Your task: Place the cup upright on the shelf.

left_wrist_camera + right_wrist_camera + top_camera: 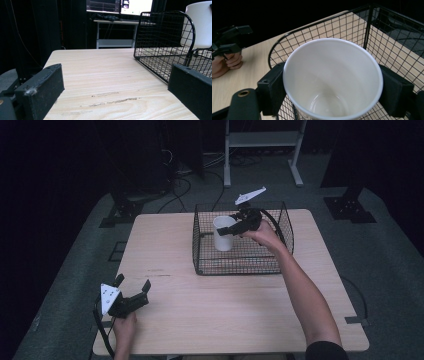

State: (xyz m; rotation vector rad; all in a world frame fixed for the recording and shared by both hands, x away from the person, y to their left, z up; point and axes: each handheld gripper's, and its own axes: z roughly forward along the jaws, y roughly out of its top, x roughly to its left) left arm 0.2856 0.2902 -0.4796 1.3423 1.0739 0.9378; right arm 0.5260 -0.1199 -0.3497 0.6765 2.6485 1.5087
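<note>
A white paper cup (223, 234) stands upright inside the black wire basket (280, 217) at the back of the table. My right gripper (226, 231) is shut on the cup, one pad on each side just below the rim. In the right gripper view the empty cup (332, 75) sits between the two black pads (273, 90), above the basket's mesh floor. My left gripper (133, 285) rests near the table's front left corner, jaws wide open with nothing between them. In the left gripper view the cup (198, 25) shows beyond the basket (162, 40).
The light wooden table (165, 245) has bare room left of and in front of the basket. Behind the table stand a white shelf frame (262, 142), dark stands and cables on the floor. A monitor (120, 5) glows at the back in the left gripper view.
</note>
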